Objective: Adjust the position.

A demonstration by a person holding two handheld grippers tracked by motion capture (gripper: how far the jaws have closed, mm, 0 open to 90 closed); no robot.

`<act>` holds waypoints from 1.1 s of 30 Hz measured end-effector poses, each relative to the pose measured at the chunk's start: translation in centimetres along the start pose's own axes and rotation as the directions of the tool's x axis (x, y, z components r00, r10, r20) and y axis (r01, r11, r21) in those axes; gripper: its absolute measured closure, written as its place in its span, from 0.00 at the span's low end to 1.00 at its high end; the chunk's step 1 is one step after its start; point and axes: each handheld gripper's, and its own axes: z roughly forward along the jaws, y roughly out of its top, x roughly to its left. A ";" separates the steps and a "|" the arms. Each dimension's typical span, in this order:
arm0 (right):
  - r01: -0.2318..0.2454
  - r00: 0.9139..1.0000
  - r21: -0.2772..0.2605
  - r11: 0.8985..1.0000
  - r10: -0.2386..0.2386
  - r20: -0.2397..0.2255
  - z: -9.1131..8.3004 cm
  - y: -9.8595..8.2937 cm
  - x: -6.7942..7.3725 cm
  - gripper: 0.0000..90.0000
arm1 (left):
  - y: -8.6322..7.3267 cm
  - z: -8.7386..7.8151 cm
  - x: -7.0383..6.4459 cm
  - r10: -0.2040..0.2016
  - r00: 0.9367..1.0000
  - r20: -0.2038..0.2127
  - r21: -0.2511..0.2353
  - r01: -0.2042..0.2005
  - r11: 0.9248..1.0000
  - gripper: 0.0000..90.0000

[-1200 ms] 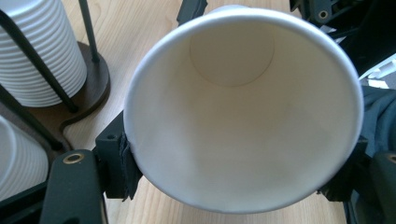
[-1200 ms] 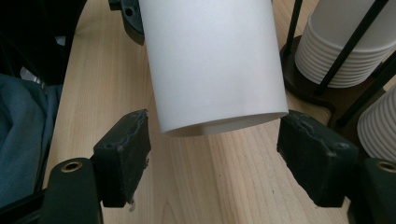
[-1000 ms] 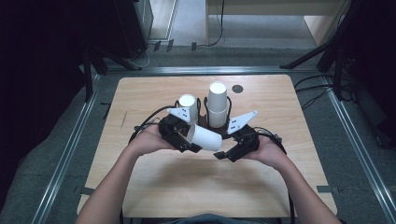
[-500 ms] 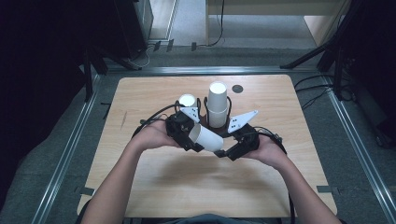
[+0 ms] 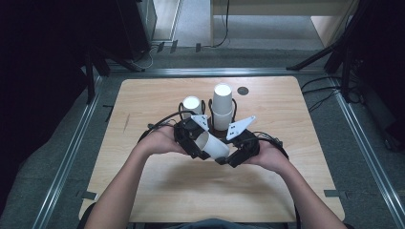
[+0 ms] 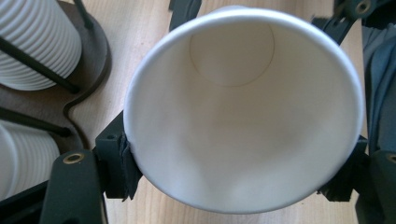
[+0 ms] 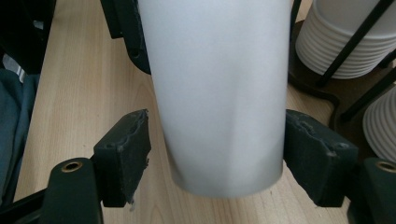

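Note:
A white paper cup [image 5: 213,146] lies on its side above the table's middle, held between both hands. In the left gripper view its open mouth [image 6: 243,107] faces the camera, and my left gripper [image 6: 233,168] is shut on its rim, one pad pressed on each side. In the right gripper view the cup's outer wall and base end [image 7: 219,102] point at the camera. My right gripper [image 7: 217,158] stands open around that end: the right pad [image 7: 308,154] is at the wall, and the left pad [image 7: 126,149] is a small gap away.
Just behind the grippers a dark rod holder [image 6: 93,60] carries a tall stack of white cups [image 5: 222,105] and a shorter stack [image 5: 192,105]. A small dark disc [image 5: 243,90] lies on the wooden table [image 5: 143,100]. Cables trail around the hands.
Both hands have drawn closer together with the cup between them; the right gripper's jaws now flank the cup's base end. The left gripper keeps its hold.

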 end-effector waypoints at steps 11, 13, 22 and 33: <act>0.012 1.000 0.021 1.000 -0.012 -0.011 0.4 0.1 0.2 0.36 | 0.3 0.6 -0.3 0.009 1.000 0.019 0.012 -0.009 1.000 0.26; 0.025 1.000 0.024 0.999 -0.024 -0.012 0.4 0.2 0.3 0.37 | 0.2 0.6 -0.3 0.011 1.000 0.024 0.004 -0.011 1.000 0.26; 0.033 0.999 0.012 0.999 -0.033 -0.016 0.0 0.2 0.3 0.37 | 0.0 0.4 -0.4 0.005 1.000 0.016 -0.044 -0.004 0.999 0.17; 0.014 1.000 -0.039 0.999 -0.013 0.015 -1.1 -0.1 -0.3 0.36 | -0.8 -0.2 -0.1 -0.022 1.000 0.020 -0.153 0.025 0.988 0.13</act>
